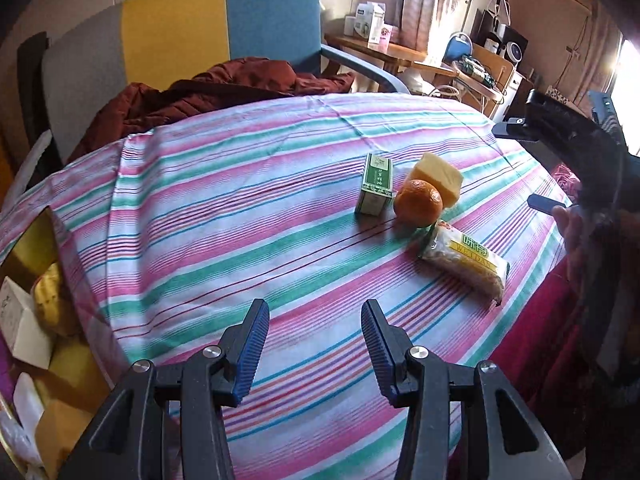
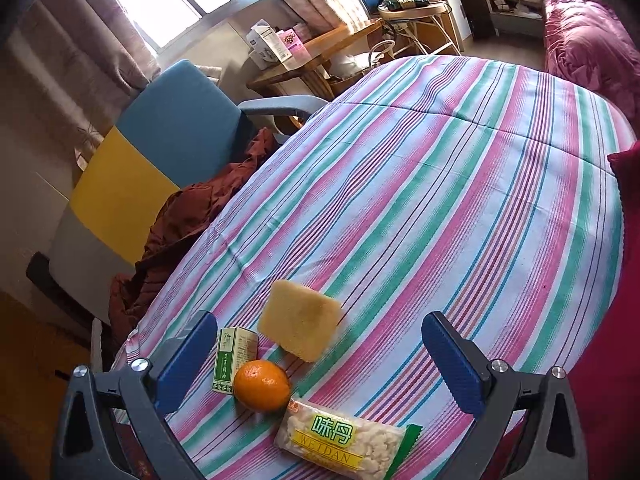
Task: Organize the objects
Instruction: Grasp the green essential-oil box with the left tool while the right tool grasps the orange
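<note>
On the striped tablecloth (image 1: 240, 208) four things lie close together: a small green box (image 1: 376, 184) standing upright, an orange (image 1: 418, 202), a yellow sponge (image 1: 440, 178) and a clear snack packet (image 1: 466, 262). My left gripper (image 1: 314, 312) is open and empty, over bare cloth short of the group and to its left. My right gripper (image 2: 318, 324) is wide open above the group. In its view the green box (image 2: 234, 356), the orange (image 2: 262, 386) and the sponge (image 2: 300, 328) show between its fingers, untouched. The packet (image 2: 344, 440) lies nearest the camera.
A gold-coloured box (image 1: 32, 240) at the table's left edge holds several cartons and yellow items. A grey, yellow and blue chair (image 1: 176, 28) with a rust-brown jacket (image 1: 224, 88) stands behind the table. A wooden desk (image 2: 320, 52) and pink bedding (image 2: 580, 36) lie beyond.
</note>
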Demonstrator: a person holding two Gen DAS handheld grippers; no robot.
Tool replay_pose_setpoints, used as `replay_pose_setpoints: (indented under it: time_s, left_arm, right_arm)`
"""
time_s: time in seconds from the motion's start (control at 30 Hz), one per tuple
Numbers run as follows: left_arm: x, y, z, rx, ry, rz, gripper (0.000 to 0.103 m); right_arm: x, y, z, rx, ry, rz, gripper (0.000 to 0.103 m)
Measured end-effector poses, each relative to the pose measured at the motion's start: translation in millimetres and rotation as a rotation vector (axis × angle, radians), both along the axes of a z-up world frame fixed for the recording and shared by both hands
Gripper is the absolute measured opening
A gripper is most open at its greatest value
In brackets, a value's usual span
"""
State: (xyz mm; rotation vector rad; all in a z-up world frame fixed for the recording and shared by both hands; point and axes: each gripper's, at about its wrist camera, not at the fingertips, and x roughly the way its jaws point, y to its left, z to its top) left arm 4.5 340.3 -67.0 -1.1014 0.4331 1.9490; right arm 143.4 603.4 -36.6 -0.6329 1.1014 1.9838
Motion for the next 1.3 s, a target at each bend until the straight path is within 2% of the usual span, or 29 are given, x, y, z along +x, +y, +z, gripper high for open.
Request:
replay_pose_setpoints:
  time_s: [0.23,0.67,1.03,1.13,1.3]
  left_arm:
    - [-25,41,-3,0.002,-0.009,-0.005,0.048]
    - [-45,115,-3,0.016,-0.005,-0.099,0.048]
    - [-48,179,-33,-0.077,0.003,-0.209,0.048]
    - [-54,181,-47,-0.1,-0.027,-0.204,0.031]
    - [-64,144,-46,-0.055,-0.041,-0.122,0.03]
  right_arm:
    - [-2,-2,-1,-0.016,0.019,0.032,0.103]
    - [-5,1,-10,-0.09,0.048,0.069,0.103]
    - [-9,1,-14,-0.119,0.066,0.089,0.103]
    - [-11,2,-15,-0.12,0.056,0.096,0.103]
    - [-17,1,-15,-0.106,0.029,0.12,0.103]
